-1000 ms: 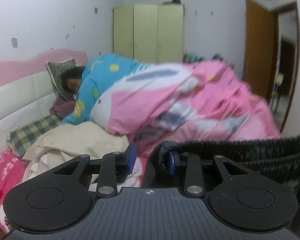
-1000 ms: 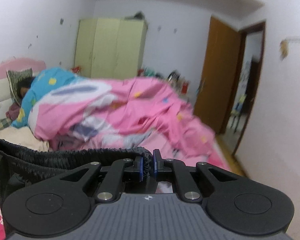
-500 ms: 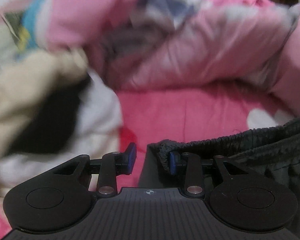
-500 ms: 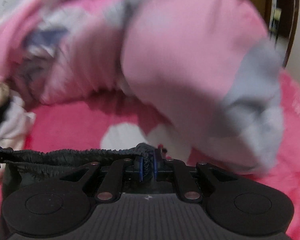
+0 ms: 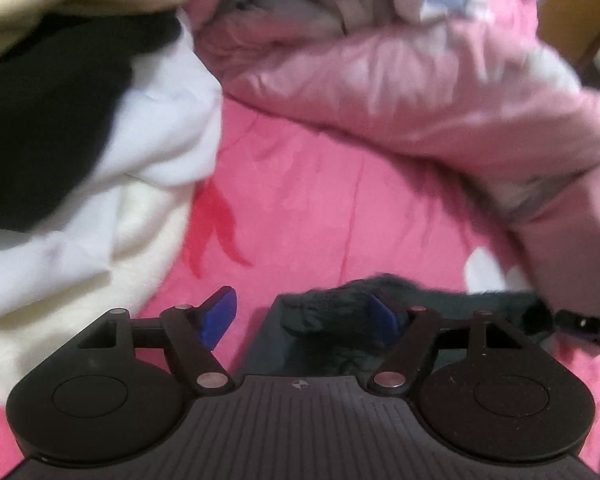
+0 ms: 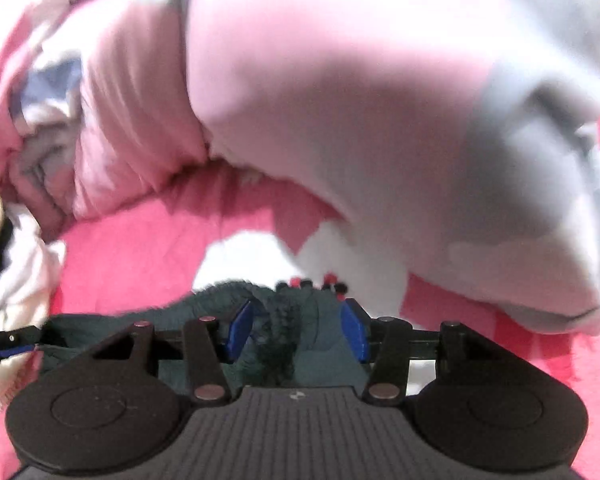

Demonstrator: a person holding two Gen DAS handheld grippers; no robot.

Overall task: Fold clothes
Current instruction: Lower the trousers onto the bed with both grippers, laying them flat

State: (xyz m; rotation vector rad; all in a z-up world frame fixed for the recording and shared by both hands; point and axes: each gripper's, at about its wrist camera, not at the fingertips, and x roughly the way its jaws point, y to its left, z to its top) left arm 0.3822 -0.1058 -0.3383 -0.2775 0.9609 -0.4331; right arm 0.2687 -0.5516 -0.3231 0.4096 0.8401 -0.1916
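Note:
A dark grey garment with an elastic waistband (image 5: 340,300) lies on the pink bed sheet (image 5: 300,200), just in front of both grippers. My left gripper (image 5: 300,316) is open; the waistband rests against its right blue pad (image 5: 382,320). My right gripper (image 6: 296,332) is open, with the bunched waistband (image 6: 280,320) lying loose between its blue pads. The right gripper's tip (image 5: 580,320) shows at the right edge of the left wrist view.
A puffy pink and grey quilt (image 6: 340,100) is heaped close behind the garment, also seen in the left wrist view (image 5: 400,80). A pile of white, black and beige clothes (image 5: 80,140) lies to the left.
Both grippers dropped from room height to the bed with the garment. The right gripper opened and let go of the waistband; the left opened wider.

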